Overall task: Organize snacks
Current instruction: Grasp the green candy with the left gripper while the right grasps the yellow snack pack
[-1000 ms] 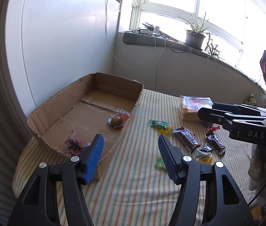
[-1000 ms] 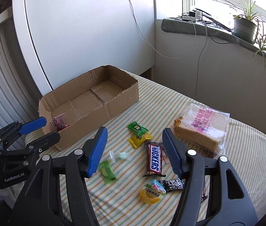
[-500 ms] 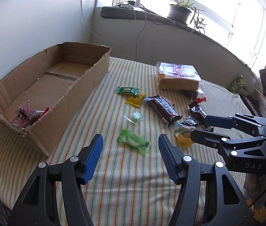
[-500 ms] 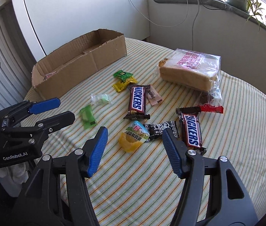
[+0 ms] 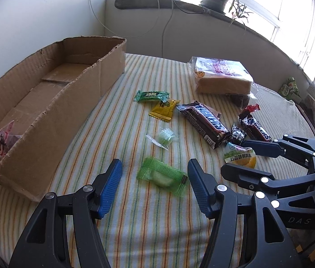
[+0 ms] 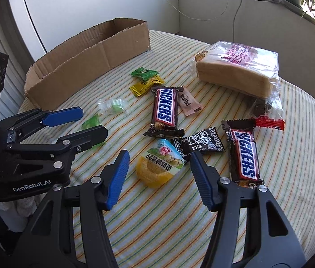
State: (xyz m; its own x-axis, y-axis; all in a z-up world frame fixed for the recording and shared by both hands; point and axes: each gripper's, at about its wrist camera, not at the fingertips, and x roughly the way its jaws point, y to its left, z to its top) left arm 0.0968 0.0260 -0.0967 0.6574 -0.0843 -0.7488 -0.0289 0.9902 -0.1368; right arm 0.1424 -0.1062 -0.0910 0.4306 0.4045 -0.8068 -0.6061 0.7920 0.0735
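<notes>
Snacks lie on the striped cloth (image 6: 291,156) beside the cardboard box (image 5: 72,102). Only the left view sees inside it: one red-wrapped snack (image 5: 3,140). Only the right view shows the pink candy (image 6: 188,100). Two Snickers bars (image 6: 165,111) lie there. Left gripper (image 5: 155,181) gapes around the green candy (image 5: 164,175), not pinching. Right gripper (image 6: 159,174), just been closing, straddles the yellow jelly cup (image 6: 157,167)

Both claws are matte black plastic frames with triangular cut-outs, round silver screw heads at the joints and ribbed blue pads on the fingers. The left claw (image 5: 154,183) carries white "GenRobot.AI" lettering on its housing, read in the right wrist view. The right claw (image 6: 159,175) shows faint "DAS" lettering on its body.
</notes>
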